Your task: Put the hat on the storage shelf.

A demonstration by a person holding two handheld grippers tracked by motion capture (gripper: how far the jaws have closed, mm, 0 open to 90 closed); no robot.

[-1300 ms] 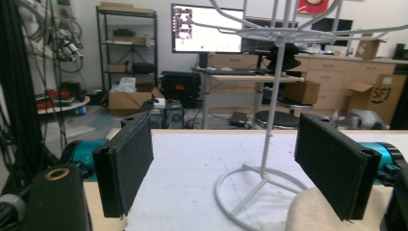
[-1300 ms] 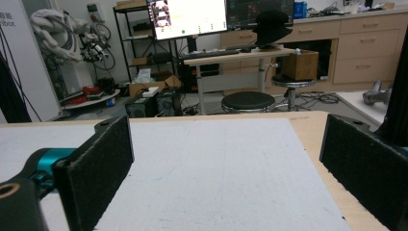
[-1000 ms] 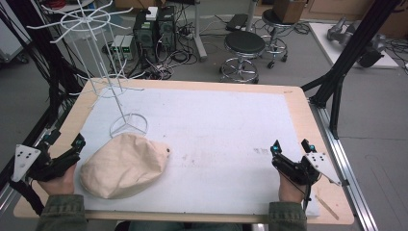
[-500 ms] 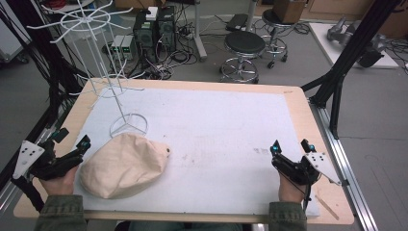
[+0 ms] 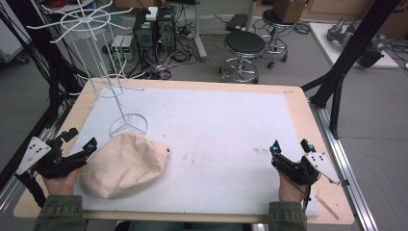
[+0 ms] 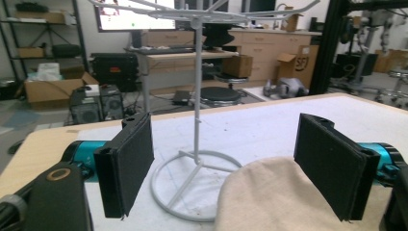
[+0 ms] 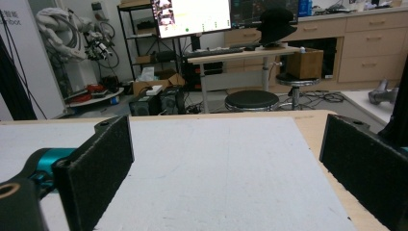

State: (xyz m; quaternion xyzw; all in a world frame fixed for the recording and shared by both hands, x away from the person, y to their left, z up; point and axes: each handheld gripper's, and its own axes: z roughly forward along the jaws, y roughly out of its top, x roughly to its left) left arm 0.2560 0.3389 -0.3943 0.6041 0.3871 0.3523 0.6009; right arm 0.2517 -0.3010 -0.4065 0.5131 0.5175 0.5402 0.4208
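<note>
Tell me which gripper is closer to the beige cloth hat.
The left gripper: its open jaws almost reach the beige cloth hat. The right gripper is far across the table.

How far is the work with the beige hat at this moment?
Nothing looks done: the beige cloth hat lies on the table's white mat, beside the white wire rack. In hand: the open left tongs are close to it. Left: grasping it. The right tongs wait open.

Even, soft indoor light falls from above; shadows on the bench [image 5: 231,120] are faint. All views are slightly soft. A bright screen [image 7: 192,17] glares, washed out. Near jaws look blurred.
</note>
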